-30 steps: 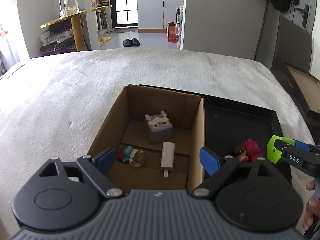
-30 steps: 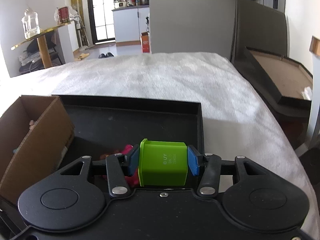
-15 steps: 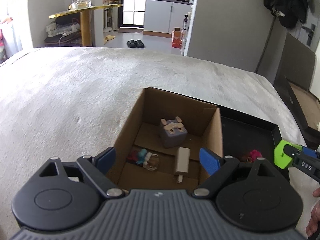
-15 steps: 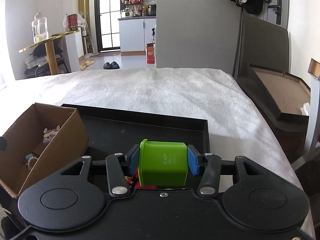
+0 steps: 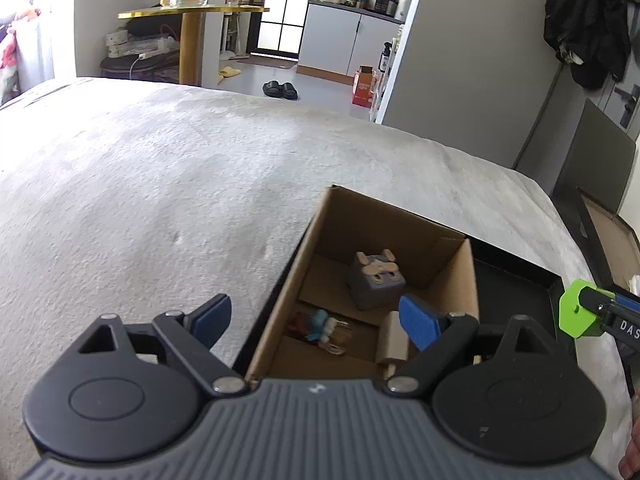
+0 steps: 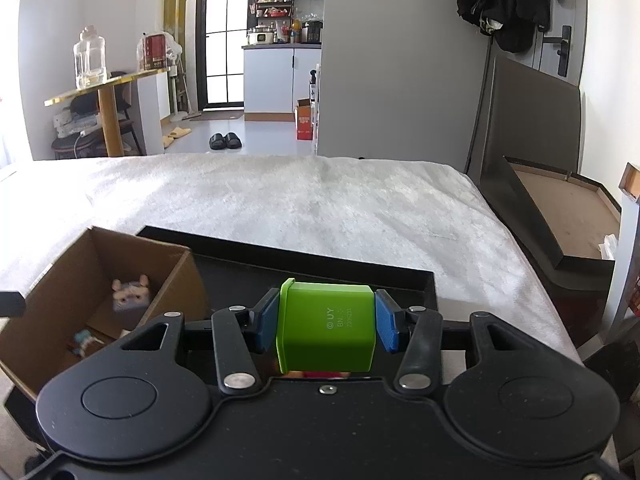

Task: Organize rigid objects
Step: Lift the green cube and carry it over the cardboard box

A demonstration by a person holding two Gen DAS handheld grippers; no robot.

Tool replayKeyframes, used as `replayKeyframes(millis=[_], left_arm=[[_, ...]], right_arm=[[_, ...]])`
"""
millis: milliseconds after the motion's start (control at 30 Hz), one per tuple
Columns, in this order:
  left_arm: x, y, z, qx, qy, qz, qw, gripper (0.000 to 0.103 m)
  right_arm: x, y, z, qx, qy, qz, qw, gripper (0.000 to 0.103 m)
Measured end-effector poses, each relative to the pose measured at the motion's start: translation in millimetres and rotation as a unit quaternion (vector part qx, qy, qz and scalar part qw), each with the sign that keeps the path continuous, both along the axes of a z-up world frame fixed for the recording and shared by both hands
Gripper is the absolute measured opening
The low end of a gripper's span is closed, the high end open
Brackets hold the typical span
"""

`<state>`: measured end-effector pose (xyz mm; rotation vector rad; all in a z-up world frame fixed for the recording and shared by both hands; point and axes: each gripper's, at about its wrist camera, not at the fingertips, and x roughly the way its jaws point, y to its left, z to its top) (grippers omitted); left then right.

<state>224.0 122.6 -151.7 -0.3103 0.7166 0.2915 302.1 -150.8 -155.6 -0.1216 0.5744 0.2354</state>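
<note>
Green block (image 5: 576,309) seen at right edge over black tray (image 5: 516,276), beside cardboard box (image 5: 464,276); left claw (image 5: 316,320) wide open, empty. Clamped in right claw (image 6: 326,326); carrying step, probably; next, lower into box, release.

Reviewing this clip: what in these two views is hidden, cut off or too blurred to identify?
- Black tray floor: right wrist view, hidden by the green cube and right tool; only a red sliver shows.
- Beige stick-shaped item in the cardboard box: left wrist view, part covered by a left tool pad.
- Small colourful figure: too small and blurred to identify.
</note>
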Motion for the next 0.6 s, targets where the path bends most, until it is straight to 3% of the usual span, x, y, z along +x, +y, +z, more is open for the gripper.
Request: replayKeyframes(millis=[467,600], left_arm=[[-14,45,-18,-0.038,-0.014,0.009,0.9992,0.090],[-18,51,-30,-0.048,-0.012,0.009,0.9987,0.084]], right_arm=[[-17,50,21,-0.012,-0.016,0.008,1.000,0.049],[-20,69,20,-0.020,-0.017,0.018,1.000,0.049]])
